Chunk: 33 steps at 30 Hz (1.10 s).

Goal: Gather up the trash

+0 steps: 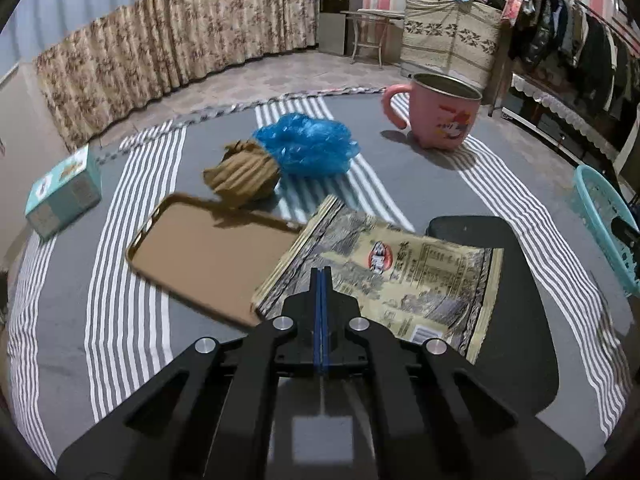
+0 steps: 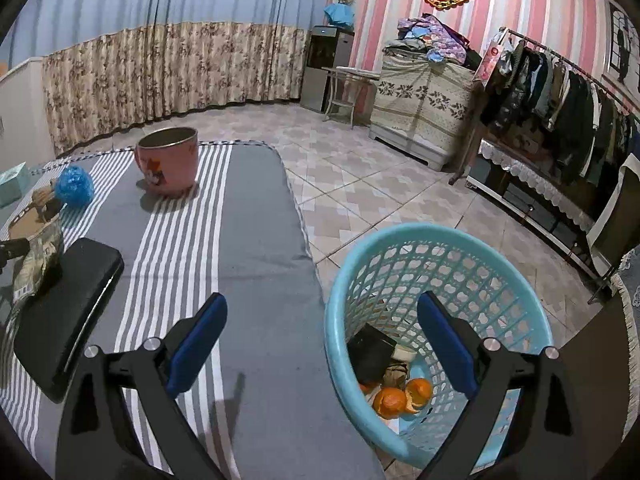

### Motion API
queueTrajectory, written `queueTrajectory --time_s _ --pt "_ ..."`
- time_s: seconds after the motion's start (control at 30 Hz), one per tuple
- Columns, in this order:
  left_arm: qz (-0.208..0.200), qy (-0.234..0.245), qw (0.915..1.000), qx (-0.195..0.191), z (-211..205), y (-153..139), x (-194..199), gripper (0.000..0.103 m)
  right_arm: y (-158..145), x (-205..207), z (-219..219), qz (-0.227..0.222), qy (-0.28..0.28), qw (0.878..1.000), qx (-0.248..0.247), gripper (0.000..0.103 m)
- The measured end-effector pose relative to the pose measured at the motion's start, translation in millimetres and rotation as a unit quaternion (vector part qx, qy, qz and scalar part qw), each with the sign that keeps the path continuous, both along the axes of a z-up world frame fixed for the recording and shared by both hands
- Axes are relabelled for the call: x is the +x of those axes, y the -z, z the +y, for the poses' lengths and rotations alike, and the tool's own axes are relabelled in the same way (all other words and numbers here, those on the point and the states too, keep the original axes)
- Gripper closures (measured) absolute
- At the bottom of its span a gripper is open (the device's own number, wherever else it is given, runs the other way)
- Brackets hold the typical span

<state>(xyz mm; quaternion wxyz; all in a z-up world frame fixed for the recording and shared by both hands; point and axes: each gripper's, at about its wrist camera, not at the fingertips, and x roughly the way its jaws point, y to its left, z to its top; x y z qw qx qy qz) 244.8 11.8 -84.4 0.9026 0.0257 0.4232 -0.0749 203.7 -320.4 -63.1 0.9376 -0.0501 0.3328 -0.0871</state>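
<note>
Two grippers are at work over a bed covered in a grey and white striped sheet (image 1: 132, 216). Our left gripper (image 1: 321, 276) has its blue pads pressed flat together, pinching the near edge of a flattened yellowish snack wrapper (image 1: 400, 276). That wrapper lies partly on a tan phone case (image 1: 204, 256) to its left and partly on a black pad (image 1: 516, 280) to its right. Just beyond the phone case we see a crumpled brown paper ball (image 1: 242, 174) touching a crumpled blue plastic bag (image 1: 308, 146). Farther off to the right stands a pink mug (image 1: 438, 110), upright, and at the far left edge of the sheet rests a small teal box (image 1: 62, 194).

Our right gripper (image 2: 322, 332) hangs with its jaws spread wide and nothing between them, straddling the right edge of the bed and the rim of a light blue basket (image 2: 400, 240) that stands on the tiled floor just beside the bed. Inside the basket we can make out orange peels (image 2: 400, 398), a dark object we cannot identify, and other scraps. In the right wrist view the wrapper shows at the left margin, lifted at one end over the black pad.
</note>
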Motion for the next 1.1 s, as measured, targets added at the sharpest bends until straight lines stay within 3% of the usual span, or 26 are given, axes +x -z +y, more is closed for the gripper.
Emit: queueTrajectory --time_s 0.07,0.13,0.17,0.2,0.37,0.5,0.63,0.7,0.77,0.93,1.1 --pt "0.002 -0.005 0.9998 -0.017 6 -3 -9 0.102 0 0 2 0.000 -0.003 1.000 -0.002 0.009" --pt "0.003 -0.010 0.9995 -0.031 10 -4 -19 0.077 0 0 3 0.000 -0.004 1.000 -0.006 0.009" --pt "0.001 -0.015 0.9992 -0.036 12 -4 -25 0.050 0 -1 4 0.000 -0.004 1.000 -0.007 0.009" --pt "-0.003 -0.023 0.9989 -0.040 12 -5 -34 0.035 -1 -2 4 -0.001 -0.004 1.000 -0.007 0.009" --pt "0.017 -0.025 0.9976 -0.062 1 2 -47 0.026 -4 -3 1 -0.006 -0.003 1.000 -0.001 0.009" --pt "0.043 -0.031 0.9968 -0.060 -10 12 -36 0.030 -6 -4 -3 -0.011 -0.001 1.000 0.005 0.009" --pt "0.047 -0.035 0.9972 -0.046 -19 15 -30 0.055 -11 -7 -11 -0.021 0.004 1.000 0.013 0.009" --pt "0.044 -0.034 0.9978 -0.036 -22 14 -30 0.073 -12 -7 -14 -0.024 0.007 0.999 0.020 0.009" --pt "0.040 -0.035 0.9981 -0.032 -22 13 -32 0.083 -12 -8 -15 -0.026 0.009 0.999 0.025 0.009" --pt "0.021 -0.033 0.9990 -0.024 -18 1 -38 0.093 -13 -9 -14 -0.028 0.007 0.999 0.020 0.009" --pt "-0.025 -0.030 0.9992 0.001 -13 -23 -52 0.101 -11 -8 -14 -0.025 0.005 1.000 0.014 0.009"
